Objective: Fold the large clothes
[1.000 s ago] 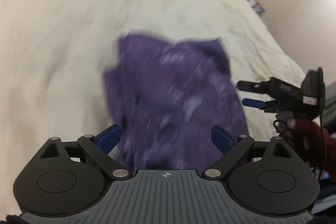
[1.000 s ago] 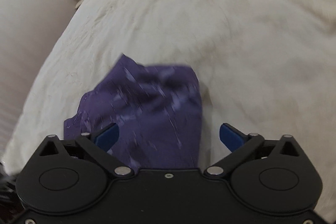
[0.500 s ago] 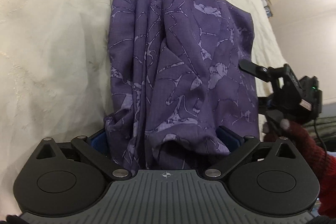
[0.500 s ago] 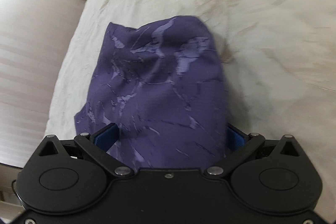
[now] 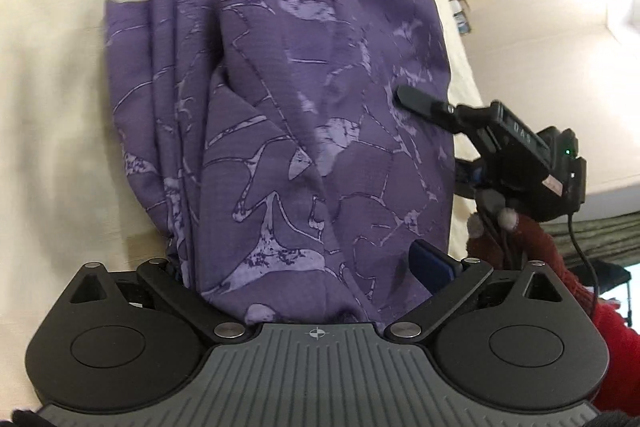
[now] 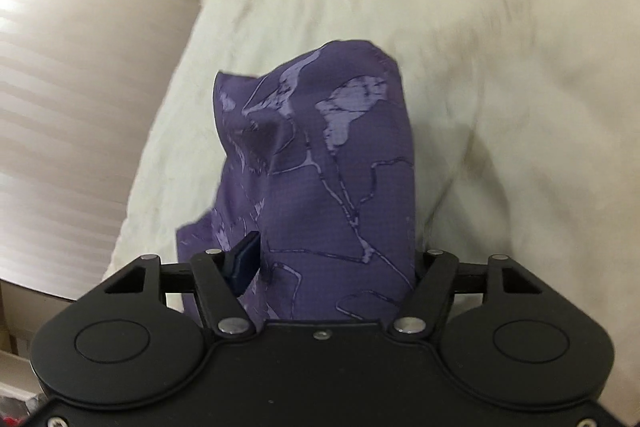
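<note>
left gripper [image 5: 312, 267]: jaws spread wide around the near end of the purple garment [image 5: 304, 115], cloth bunched between them, no pinch to be seen; probably set there to take hold of this end for the next fold. right gripper [image 6: 324, 259]: jaws closing, cloth between them, left pad [image 6: 244, 263] dented into the fabric, right pad hidden under the cloth; probably taking the right-hand edge to lift both sides together. garment: lying on the cream bedspread [image 5: 56, 107], folded into a long narrow stack, pleated along its left side, dark purple with pale cracked marbling.
</note>
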{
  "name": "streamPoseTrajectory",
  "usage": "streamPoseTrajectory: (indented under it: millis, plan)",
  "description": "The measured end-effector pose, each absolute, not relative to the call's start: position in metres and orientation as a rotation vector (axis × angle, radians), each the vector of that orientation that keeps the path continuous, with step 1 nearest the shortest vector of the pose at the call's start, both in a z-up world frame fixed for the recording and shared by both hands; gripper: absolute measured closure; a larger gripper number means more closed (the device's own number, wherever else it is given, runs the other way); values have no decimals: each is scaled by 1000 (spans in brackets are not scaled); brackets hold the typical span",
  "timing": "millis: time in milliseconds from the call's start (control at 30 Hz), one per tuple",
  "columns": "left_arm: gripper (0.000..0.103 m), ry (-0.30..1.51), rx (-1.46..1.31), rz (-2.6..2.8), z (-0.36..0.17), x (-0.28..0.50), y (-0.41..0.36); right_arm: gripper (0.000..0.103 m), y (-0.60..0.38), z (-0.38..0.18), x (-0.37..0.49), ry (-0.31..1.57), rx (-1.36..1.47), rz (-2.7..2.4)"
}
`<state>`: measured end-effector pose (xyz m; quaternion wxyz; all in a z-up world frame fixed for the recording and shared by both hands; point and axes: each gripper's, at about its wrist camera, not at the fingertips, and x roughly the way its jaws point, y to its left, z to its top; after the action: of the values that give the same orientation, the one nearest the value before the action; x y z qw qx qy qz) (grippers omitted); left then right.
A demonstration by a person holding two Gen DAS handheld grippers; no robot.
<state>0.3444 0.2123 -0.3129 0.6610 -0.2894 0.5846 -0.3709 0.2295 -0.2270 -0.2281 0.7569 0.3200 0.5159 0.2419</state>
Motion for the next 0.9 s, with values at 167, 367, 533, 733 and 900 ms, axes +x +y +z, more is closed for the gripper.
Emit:
streamPoseTrajectory:
  millis: [167, 367, 533, 733, 900]
  plan:
    - [2, 1254, -682, -840, -292, 359, 150, 33, -279, -202, 259, 1084, 650, 553]
    - [2, 1187, -653, -878, -273, 403, 52, 32, -362, -175, 305, 1021, 587, 516]
    - [5, 1174, -607, -722, -282, 425, 4, 16, -418, -174, 340, 1008, 563, 430]
    - [3, 1255, -550, -457, -314, 424, -6, 4, -435, -221, 357, 1194, 380, 201]
    - [5, 1169, -473, -451, -293, 421, -15, 0, -461, -200, 330, 1063, 396, 231]
